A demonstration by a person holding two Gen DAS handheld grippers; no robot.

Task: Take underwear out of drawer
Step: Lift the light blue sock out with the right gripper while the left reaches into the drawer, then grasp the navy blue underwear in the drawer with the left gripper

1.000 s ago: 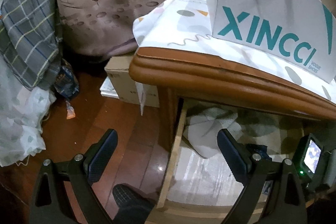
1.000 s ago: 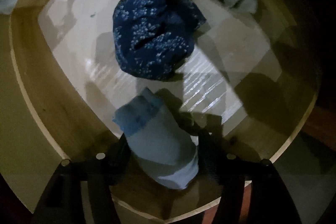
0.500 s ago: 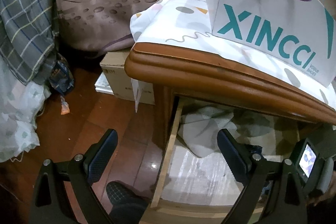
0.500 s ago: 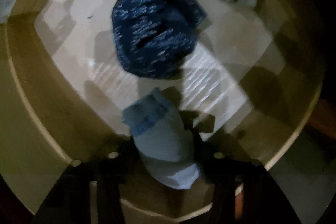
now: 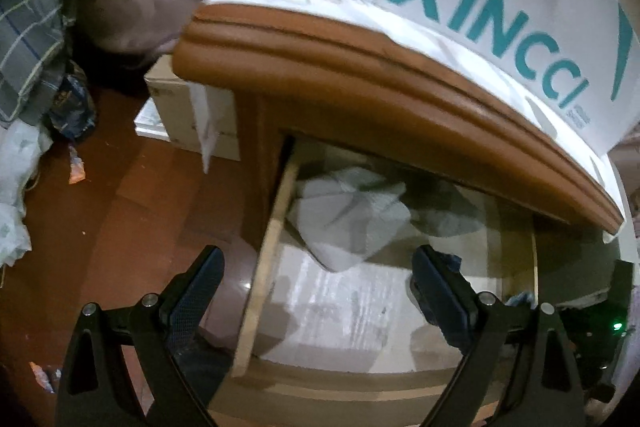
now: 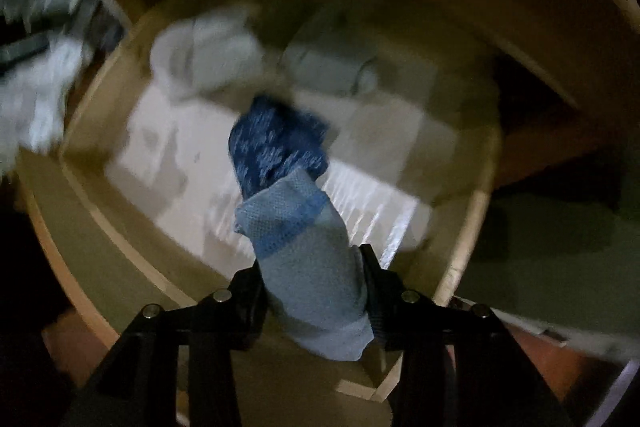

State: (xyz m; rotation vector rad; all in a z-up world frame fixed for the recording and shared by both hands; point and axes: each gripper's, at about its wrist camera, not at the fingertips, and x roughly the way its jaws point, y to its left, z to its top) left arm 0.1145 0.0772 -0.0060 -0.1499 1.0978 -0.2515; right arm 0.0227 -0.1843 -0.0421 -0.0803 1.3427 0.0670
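Open drawer (image 5: pixel 256 291): access from above over its near half; the overhanging tabletop (image 5: pixel 360 67) covers the far part, where folded cloths (image 5: pixel 348 223) lie.

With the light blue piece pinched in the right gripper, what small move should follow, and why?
Probably lift it straight up. The right gripper, whose jaws have just been closing, pinches the light blue underwear above the open drawer, beside the dark blue garment.

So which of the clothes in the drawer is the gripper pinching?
The light blue mesh underwear with the darker blue band, clamped in the right gripper. The dark blue speckled piece and the pale folded ones lie loose behind it.
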